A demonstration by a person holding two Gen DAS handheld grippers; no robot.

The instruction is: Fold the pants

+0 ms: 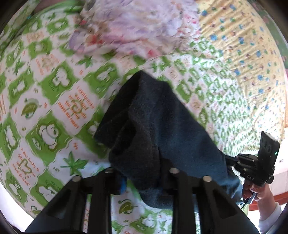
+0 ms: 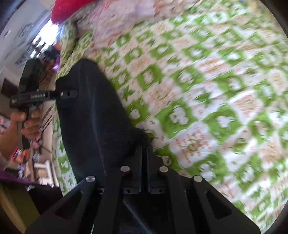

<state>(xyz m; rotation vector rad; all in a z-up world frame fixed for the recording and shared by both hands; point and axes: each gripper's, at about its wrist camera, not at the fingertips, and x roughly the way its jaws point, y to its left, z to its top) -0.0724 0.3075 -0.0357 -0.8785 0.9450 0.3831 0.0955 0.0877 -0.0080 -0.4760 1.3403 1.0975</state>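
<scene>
Dark navy pants [image 1: 153,126] hang bunched above a bed with a green and white patterned sheet [image 1: 54,108]. My left gripper [image 1: 142,180] has its jaws apart, with cloth draped over the right finger; whether it grips is unclear. In the right wrist view the left gripper [image 2: 72,94] reaches to the pants' edge [image 2: 93,117]. My right gripper [image 2: 144,151] is shut on the pants at their near corner. It also shows in the left wrist view [image 1: 232,160], pinching the pants' right edge.
A crumpled floral blanket [image 1: 135,27] lies at the far side of the bed. A yellow patterned quilt [image 1: 243,54] lies at the right. A red item [image 2: 72,9] sits at the bed's far end. Room furniture [image 2: 27,54] stands beyond the bed's left edge.
</scene>
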